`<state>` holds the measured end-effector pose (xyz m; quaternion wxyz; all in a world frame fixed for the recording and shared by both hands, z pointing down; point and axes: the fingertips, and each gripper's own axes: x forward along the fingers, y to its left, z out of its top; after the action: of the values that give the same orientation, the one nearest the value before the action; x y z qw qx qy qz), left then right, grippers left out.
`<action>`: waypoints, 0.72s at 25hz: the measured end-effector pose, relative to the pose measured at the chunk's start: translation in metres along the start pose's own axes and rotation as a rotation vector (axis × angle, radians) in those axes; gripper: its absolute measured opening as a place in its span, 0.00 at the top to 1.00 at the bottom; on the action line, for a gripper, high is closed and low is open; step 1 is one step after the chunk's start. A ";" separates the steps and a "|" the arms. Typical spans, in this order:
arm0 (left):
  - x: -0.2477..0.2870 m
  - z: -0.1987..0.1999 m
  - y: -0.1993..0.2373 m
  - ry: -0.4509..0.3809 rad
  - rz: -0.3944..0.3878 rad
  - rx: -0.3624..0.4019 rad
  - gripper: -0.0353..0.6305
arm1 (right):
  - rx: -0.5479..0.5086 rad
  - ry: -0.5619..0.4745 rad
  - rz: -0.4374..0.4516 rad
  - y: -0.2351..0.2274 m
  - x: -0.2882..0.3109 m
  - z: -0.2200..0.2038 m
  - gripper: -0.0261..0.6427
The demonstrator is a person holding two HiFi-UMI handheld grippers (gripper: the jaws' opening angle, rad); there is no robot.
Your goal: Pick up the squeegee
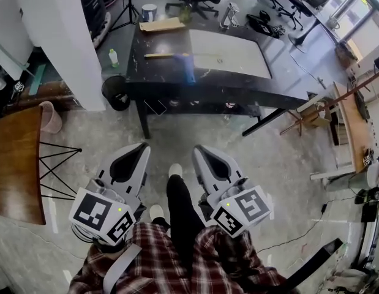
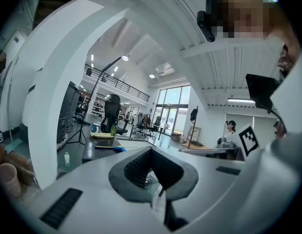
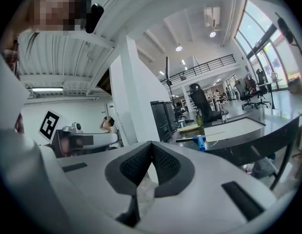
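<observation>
The squeegee (image 1: 177, 59), with a yellow bar and a blue handle, lies on the black table (image 1: 158, 78) far ahead of me. It shows small in the left gripper view (image 2: 114, 148) and as a blue handle in the right gripper view (image 3: 200, 142). My left gripper (image 1: 140, 149) and right gripper (image 1: 200, 150) hang side by side over the floor, well short of the table, and point toward it. Both are shut with nothing between the jaws, and the tips meet in each gripper view (image 2: 151, 149) (image 3: 151, 144).
A white board (image 1: 229, 52), a yellow pad (image 1: 161, 24) and a can (image 1: 149, 11) share the table. A white pillar (image 1: 60, 35), a black bin (image 1: 116, 92) and a bottle (image 1: 114, 57) stand left of it. A brown table (image 1: 18, 164) is at my left, wooden frames (image 1: 324, 106) at the right.
</observation>
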<state>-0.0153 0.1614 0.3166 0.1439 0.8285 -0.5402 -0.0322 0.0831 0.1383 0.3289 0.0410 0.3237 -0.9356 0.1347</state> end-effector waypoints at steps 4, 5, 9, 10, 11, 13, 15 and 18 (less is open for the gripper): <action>0.043 0.016 0.027 -0.014 0.016 0.011 0.93 | -0.012 -0.017 0.021 -0.035 0.041 0.022 0.94; 0.057 0.023 0.034 -0.018 0.020 0.017 0.93 | -0.017 -0.022 0.028 -0.045 0.053 0.030 0.94; 0.109 0.055 0.057 -0.045 0.044 0.038 0.93 | -0.045 -0.034 0.069 -0.082 0.094 0.067 0.94; 0.120 0.062 0.062 -0.053 0.051 0.044 0.93 | -0.051 -0.037 0.079 -0.091 0.102 0.075 0.94; 0.131 0.068 0.066 -0.059 0.058 0.049 0.93 | -0.056 -0.039 0.087 -0.100 0.110 0.081 0.94; 0.149 0.075 0.074 -0.070 0.071 0.053 0.93 | -0.061 -0.040 0.100 -0.117 0.124 0.090 0.94; 0.163 0.079 0.081 -0.076 0.084 0.051 0.93 | -0.063 -0.035 0.113 -0.130 0.137 0.095 0.94; 0.179 0.080 0.094 -0.075 0.102 0.043 0.93 | -0.059 -0.021 0.128 -0.143 0.156 0.094 0.94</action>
<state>-0.0413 -0.0525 0.2845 0.1074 0.8010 -0.5872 -0.0443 0.0495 -0.0890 0.2961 0.0321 0.2631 -0.9584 0.1061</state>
